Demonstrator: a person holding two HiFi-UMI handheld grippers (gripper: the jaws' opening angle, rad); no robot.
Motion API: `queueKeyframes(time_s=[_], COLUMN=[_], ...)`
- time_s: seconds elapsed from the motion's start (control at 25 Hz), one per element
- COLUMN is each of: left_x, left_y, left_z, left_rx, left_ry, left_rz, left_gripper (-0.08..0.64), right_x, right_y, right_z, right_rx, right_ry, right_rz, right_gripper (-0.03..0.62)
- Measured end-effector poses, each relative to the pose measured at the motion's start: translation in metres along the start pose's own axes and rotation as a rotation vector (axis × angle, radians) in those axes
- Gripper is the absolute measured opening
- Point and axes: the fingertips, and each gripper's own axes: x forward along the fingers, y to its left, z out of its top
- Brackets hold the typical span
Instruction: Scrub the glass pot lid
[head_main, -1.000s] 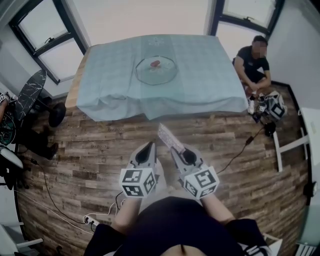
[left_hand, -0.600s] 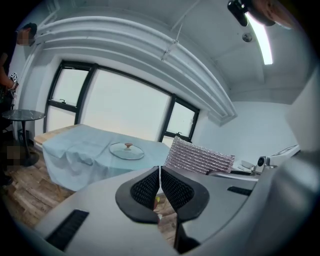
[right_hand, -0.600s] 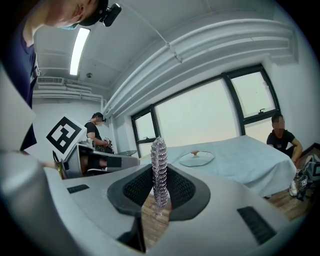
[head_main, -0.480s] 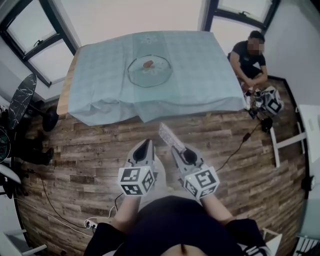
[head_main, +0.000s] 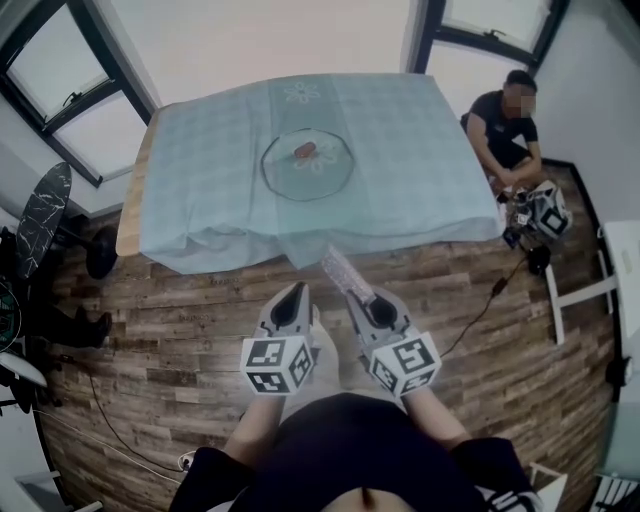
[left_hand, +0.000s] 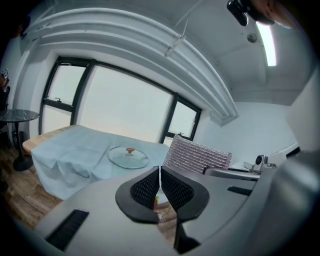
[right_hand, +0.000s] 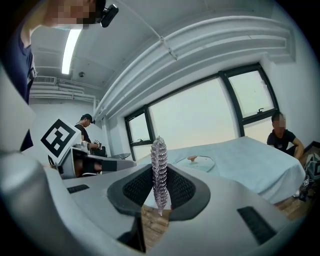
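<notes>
Gripping a silvery mesh scrubbing pad (head_main: 345, 273) on edge, your right gripper (head_main: 358, 297) hangs over the wood floor (head_main: 180, 330). Your left gripper (head_main: 297, 290), just beside it, has its jaws pressed together on nothing. The glass pot lid (head_main: 307, 166) lies knob-up on the table's pale blue cloth (head_main: 420, 150), well apart from both.

Wood floor (head_main: 180, 320) lying open mid-frame, between the left hand-held gripper (head_main: 296, 292), the right hand-held gripper (head_main: 364, 298) and the surface (head_main: 420, 150). Silver scrubber (head_main: 343, 272), clamped in the right one, jutting ahead into that gap. Cloth (head_main: 240, 245) hanging over the near edge. Surface top lying bare all round the glass pot lid (head_main: 307, 165), upper centre. Seated person (head_main: 505, 125) crowding the upper right corner. Dark round side table (head_main: 45, 205) blocking the left edge. Cable (head_main: 480, 300) trailing over the floor at right.
</notes>
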Motion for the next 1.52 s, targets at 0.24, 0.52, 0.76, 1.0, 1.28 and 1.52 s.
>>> queueKeyframes(time_s=[0.24, 0.52, 0.76, 1.0, 1.28, 1.52], left_x=[0.034, 0.08, 0.117, 0.149, 0.185, 0.207], left_y=[0.038, 0.082, 0.11, 0.137, 0.162, 0.186], left_z=[0.022, 0.044, 0.061, 0.081, 0.11, 0.123], left_rx=[-0.016, -0.027, -0.012, 0.002, 0.004, 0.001], left_ry=[0.002, 0.015, 0.049, 0.091, 0.081, 0.067], left_rz=[0.007, -0.005, -0.03, -0.073, -0.104, -0.109], left_gripper=[0.012, 0.012, 0.012, 0.012, 0.012, 0.012], right_x=[0.047, 0.108, 0.154, 0.197, 0.24, 0.273], right_y=[-0.013, -0.026, -0.048, -0.061, -0.08, -0.089], right_z=[0.011, 0.026, 0.036, 0.057, 0.077, 0.081], right_rx=[0.004, 0.019, 0.031, 0.031, 0.017, 0.0], right_ry=[0.028, 0.063, 0.029, 0.048, 0.021, 0.04], right_rz=[-0.016, -0.036, -0.069, -0.113, -0.142, -0.152], right_gripper=[0.081, 0.081, 0.081, 0.081, 0.081, 0.081])
